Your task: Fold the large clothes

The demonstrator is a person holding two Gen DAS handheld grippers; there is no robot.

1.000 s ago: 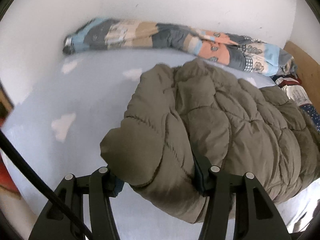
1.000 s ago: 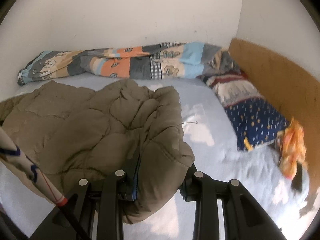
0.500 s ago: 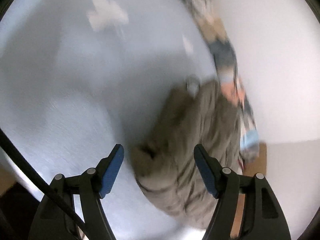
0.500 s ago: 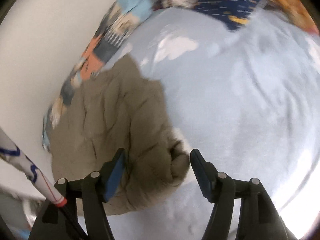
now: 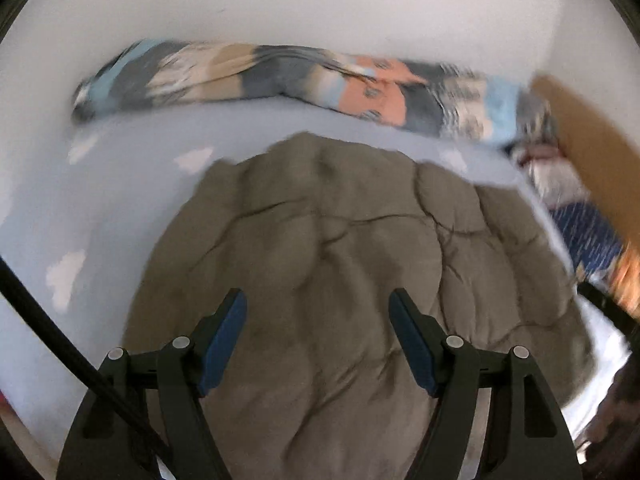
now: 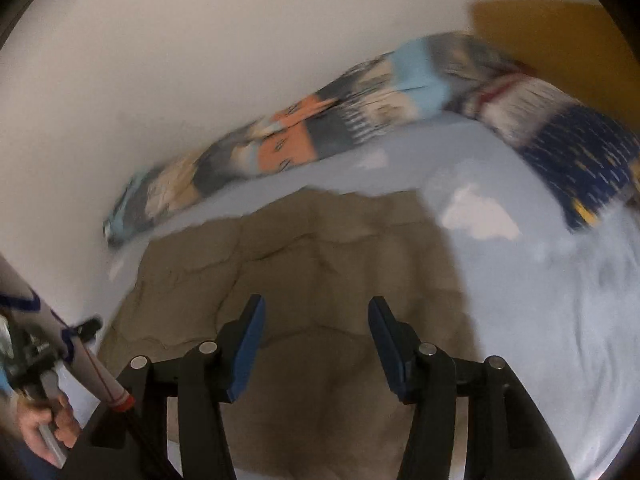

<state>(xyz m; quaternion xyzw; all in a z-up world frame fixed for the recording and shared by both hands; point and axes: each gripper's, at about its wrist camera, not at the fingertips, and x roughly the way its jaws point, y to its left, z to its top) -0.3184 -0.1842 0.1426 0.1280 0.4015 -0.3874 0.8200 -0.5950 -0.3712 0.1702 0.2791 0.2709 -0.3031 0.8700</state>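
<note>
Two grippers now spread wide and empty, left gripper (image 5: 318,314) and right gripper (image 6: 316,322) above the olive quilted jacket (image 5: 360,264), released since a second ago, lying on the bed (image 6: 540,300).

White walls (image 5: 320,8), brown headboard (image 5: 592,136), pale blue cloud-print bedsheet (image 6: 540,300).

Olive-brown quilted jacket (image 5: 340,264) on a pale-blue, white-clouded sheet (image 6: 540,280) — patchwork blanket (image 5: 288,80) in orange, grey, blue.
</note>
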